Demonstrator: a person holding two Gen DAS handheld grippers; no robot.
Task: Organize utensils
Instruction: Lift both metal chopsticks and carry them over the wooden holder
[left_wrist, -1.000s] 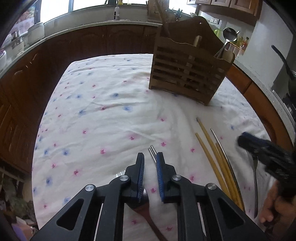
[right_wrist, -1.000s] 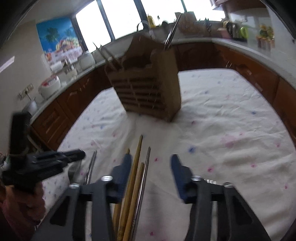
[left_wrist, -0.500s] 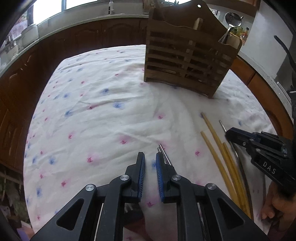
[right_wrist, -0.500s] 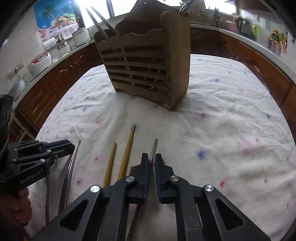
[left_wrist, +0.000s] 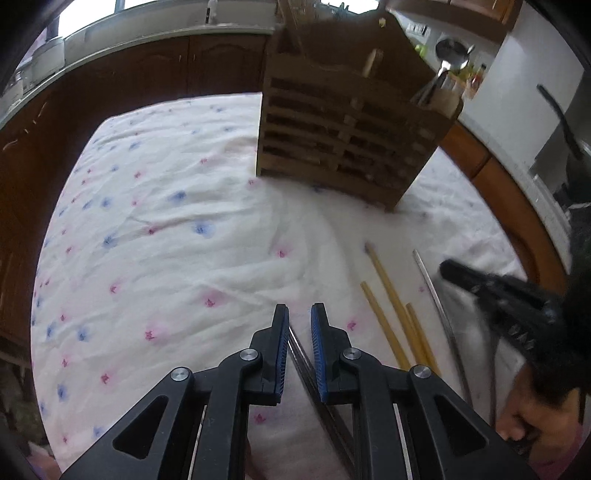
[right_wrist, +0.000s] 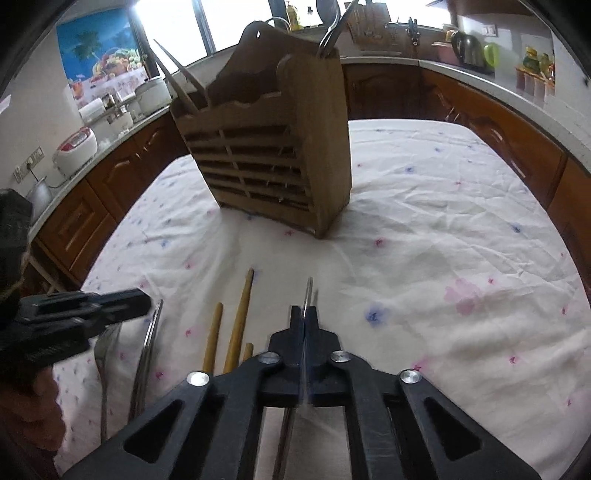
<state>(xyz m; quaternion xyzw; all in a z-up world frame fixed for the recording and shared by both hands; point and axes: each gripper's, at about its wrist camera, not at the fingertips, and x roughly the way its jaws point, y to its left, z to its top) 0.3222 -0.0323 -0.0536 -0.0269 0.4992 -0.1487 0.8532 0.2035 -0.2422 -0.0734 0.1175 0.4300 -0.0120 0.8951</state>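
A wooden slatted utensil holder (left_wrist: 351, 140) stands at the far side of the table; it also shows in the right wrist view (right_wrist: 273, 155), with utensils sticking out of it. My right gripper (right_wrist: 306, 314) is shut on a metal chopstick (right_wrist: 308, 291) and holds it just above the cloth. My left gripper (left_wrist: 298, 314) is slightly open over a pair of metal chopsticks (left_wrist: 314, 384) that lie between its fingers. Three wooden chopsticks (left_wrist: 391, 317) lie on the cloth between the grippers, and they also show in the right wrist view (right_wrist: 236, 325).
A metal spoon handle (right_wrist: 147, 343) and a fork (right_wrist: 103, 354) lie left of the wooden chopsticks. The table carries a white flowered cloth (right_wrist: 443, 240). Brown cabinets and a counter (right_wrist: 498, 103) with jars and a kettle ring the table.
My right gripper closed on the metal chopstick and lifted it toward the holder. My left gripper opened a little and moved forward, so the metal chopsticks sit further back between its fingers.
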